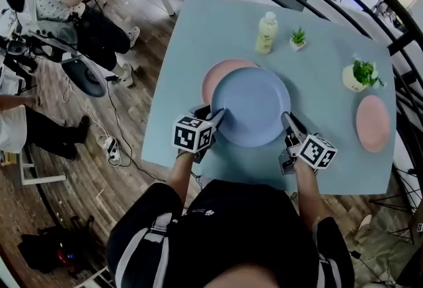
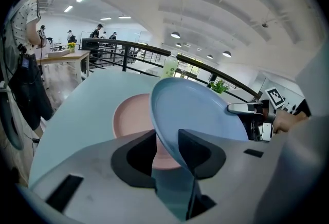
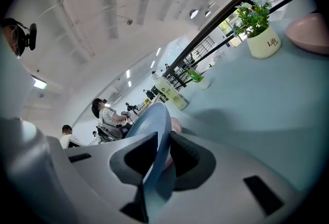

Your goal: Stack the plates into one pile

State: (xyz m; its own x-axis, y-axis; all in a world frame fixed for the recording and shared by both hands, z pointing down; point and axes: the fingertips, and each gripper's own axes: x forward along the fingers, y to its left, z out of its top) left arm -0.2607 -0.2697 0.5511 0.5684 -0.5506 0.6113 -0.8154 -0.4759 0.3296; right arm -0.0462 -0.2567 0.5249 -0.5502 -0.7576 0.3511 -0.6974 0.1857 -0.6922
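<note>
Left gripper (image 1: 217,116) and right gripper (image 1: 288,121) flank and pinch blue plate (image 1: 251,103), seemingly aloft.

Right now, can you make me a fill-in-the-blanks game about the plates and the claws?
1. The left claw and the right claw both grip the held plate, which is coloured ____.
2. The half-hidden plate lying under it is coloured ____.
3. Counting the far plate near the edge of the table too, the plates number ____.
4. The bottle stands beside a small potted ____.

Missing words: blue; pink; three; plant.
</note>
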